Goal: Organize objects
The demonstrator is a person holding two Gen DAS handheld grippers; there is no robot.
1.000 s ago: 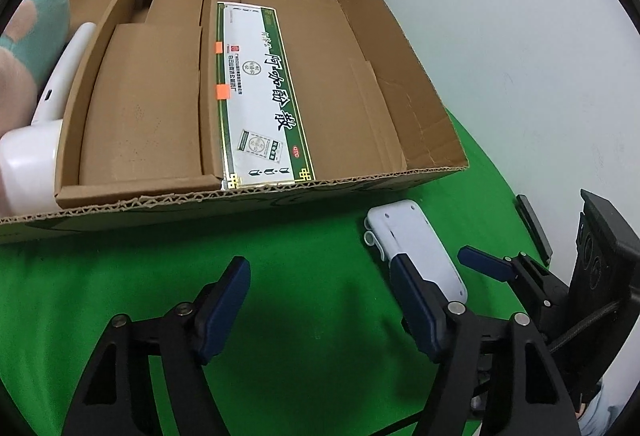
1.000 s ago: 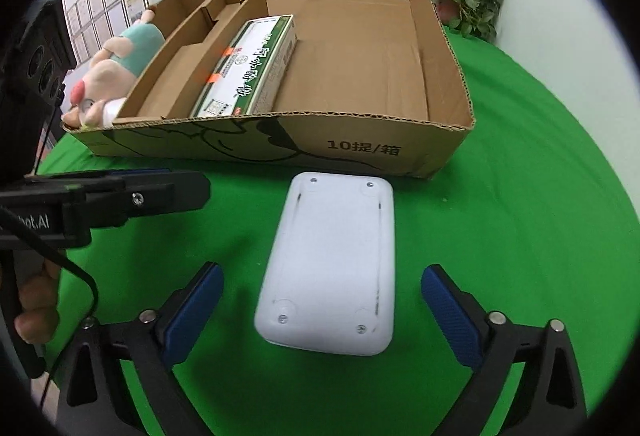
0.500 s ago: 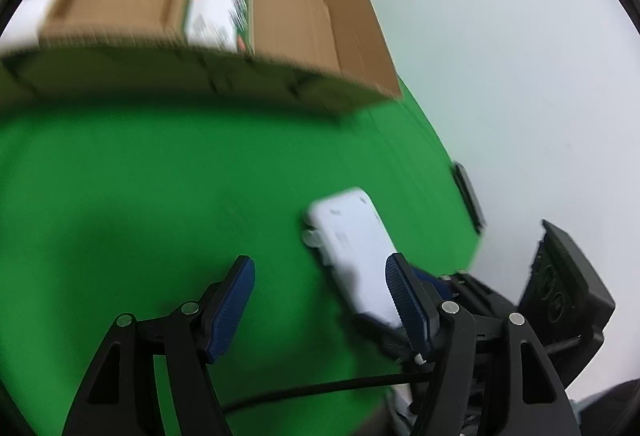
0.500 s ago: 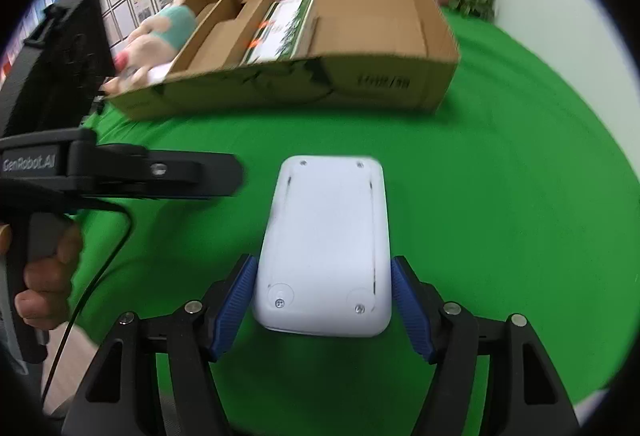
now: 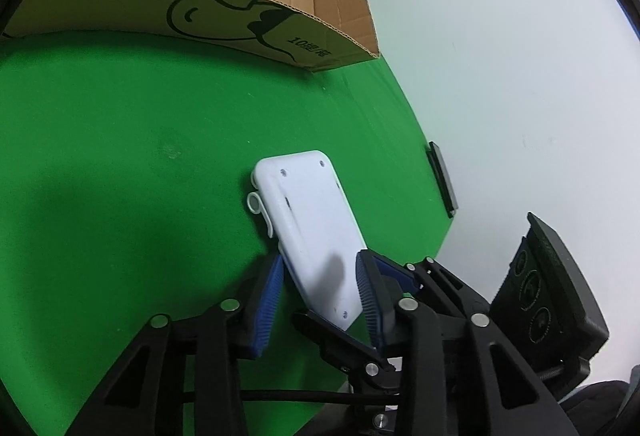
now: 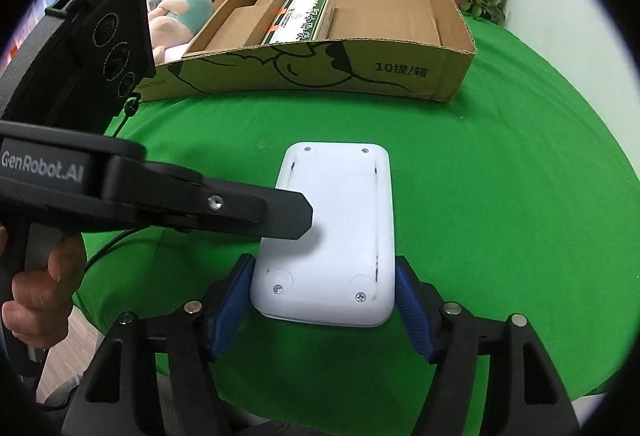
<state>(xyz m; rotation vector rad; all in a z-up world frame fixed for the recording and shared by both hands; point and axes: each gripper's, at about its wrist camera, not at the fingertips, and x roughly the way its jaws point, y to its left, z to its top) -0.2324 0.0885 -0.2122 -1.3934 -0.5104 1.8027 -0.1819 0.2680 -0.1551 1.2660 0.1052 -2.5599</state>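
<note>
Two grippers meet at one white plastic device [image 6: 334, 232] lying back-up on the green tablecloth [image 6: 500, 196]. At 6 o'clock in the right wrist view, the right gripper [image 6: 325, 298] has its blue pads pressed on the device's near end. From 9 o'clock the left gripper [image 5: 320, 290] reaches in, its pads narrowed around the same end; whether they actually grip cannot be told. Farther off, at 12 o'clock, a cardboard box [image 6: 400, 70] holds a green-and-white carton [image 6: 304, 16], with a plush toy [image 6: 180, 16] beside it.
</note>
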